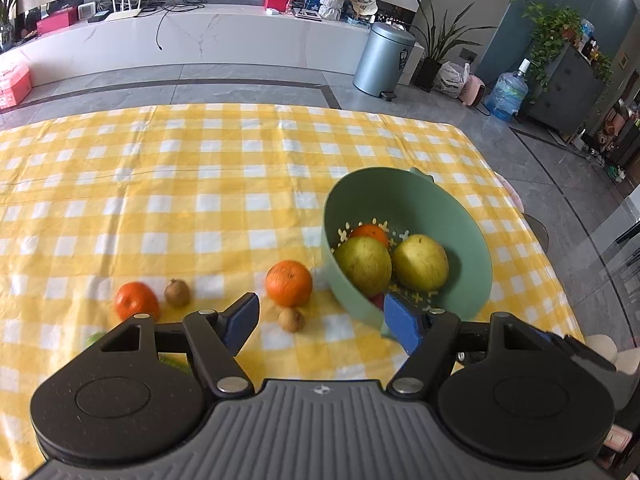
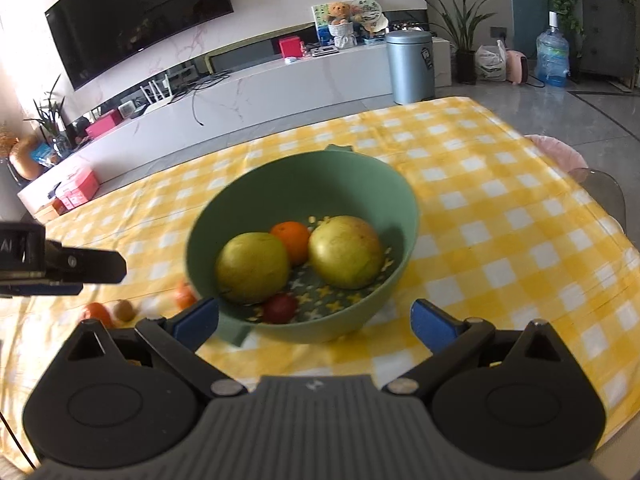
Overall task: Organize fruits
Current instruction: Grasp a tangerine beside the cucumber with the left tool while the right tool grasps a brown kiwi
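A green strainer bowl holds two yellow-green pears, an orange and a small dark red fruit. On the yellow checked cloth lie two oranges and two small brown fruits. My left gripper is open and empty, just above the cloth near the bowl's rim. My right gripper is open and empty, in front of the bowl. The left gripper's body shows at the left edge of the right wrist view.
A green object peeks out behind my left gripper's body. The table edge runs along the right, with a chair beyond it. A metal bin and a water jug stand on the floor.
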Demonstrator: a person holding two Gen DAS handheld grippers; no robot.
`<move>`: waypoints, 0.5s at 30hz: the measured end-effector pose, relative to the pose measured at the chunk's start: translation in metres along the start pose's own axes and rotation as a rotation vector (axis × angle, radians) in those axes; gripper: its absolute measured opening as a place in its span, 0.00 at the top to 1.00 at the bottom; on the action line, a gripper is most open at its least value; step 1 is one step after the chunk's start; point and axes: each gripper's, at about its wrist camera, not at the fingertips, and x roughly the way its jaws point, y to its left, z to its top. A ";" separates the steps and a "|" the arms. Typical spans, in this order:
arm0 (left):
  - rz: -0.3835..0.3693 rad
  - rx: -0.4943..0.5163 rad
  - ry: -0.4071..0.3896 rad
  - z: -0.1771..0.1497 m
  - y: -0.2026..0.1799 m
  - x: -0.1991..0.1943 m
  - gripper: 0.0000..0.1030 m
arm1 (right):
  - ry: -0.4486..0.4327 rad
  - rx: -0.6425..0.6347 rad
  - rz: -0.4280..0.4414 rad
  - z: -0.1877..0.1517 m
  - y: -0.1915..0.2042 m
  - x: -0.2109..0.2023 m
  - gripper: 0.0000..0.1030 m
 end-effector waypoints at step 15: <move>0.059 -0.169 0.042 -0.059 0.061 -0.038 0.22 | 0.006 -0.063 0.078 -0.012 0.055 -0.023 0.12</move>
